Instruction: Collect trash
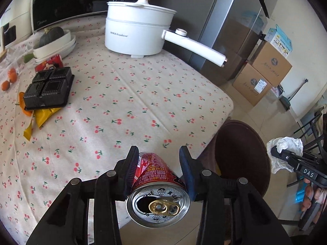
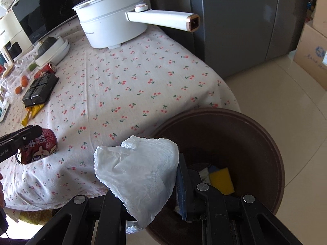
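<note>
Left gripper [image 1: 158, 161] clamps a dented red can [image 1: 157, 183]; right gripper [image 2: 155, 175] pinches crumpled tissue [image 2: 137, 169]. Only the right wrist view shows the brown bin's [image 2: 265, 134] contents.

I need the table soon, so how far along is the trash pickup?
Partway. The brown bin already holds some scraps. The left gripper grips a crushed red can; the right gripper grips a crumpled tissue. Black tray, yellow wrappers and another can remain.
</note>
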Motion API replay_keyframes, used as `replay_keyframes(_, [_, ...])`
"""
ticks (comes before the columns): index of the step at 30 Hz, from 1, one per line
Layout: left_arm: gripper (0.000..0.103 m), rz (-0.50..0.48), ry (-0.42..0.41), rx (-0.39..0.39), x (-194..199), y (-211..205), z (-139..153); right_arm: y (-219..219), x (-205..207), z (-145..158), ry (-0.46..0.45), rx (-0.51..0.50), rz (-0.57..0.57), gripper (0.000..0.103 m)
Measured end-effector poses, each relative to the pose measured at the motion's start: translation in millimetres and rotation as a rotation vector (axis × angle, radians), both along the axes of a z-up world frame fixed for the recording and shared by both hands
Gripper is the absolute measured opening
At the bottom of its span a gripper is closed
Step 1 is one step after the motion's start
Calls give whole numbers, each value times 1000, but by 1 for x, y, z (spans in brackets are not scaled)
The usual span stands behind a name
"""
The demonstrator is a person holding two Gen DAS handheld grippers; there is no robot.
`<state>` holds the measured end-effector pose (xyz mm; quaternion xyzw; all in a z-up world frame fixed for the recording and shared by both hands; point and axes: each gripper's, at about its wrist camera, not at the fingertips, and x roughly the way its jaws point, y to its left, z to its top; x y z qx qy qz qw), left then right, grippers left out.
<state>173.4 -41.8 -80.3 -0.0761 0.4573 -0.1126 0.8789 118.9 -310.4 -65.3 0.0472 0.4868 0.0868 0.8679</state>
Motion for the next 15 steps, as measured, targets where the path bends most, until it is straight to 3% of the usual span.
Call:
replay_keyframes(3, [40,-46,-10,-11,3,-24,1,-9,-3,-6,12,-19,-7,20])
replay_keyframes(4, [27,-67,-13,-14,4,-33,1,-13,-4,-9,18,-25,-11,20])
replay_keyframes(5, [0,-92,-11,-11,6,-42,0,-17,-5,-11,24,-32,-16,20])
replay_keyframes(9, [0,-135,-15,66,15,-67,-13,-34,-9,-18,46,-50,-41,20])
replay_keyframes(15, [1,-162,71,6,11,-70,-28,-51,-12,-23,65,-43,-64,21])
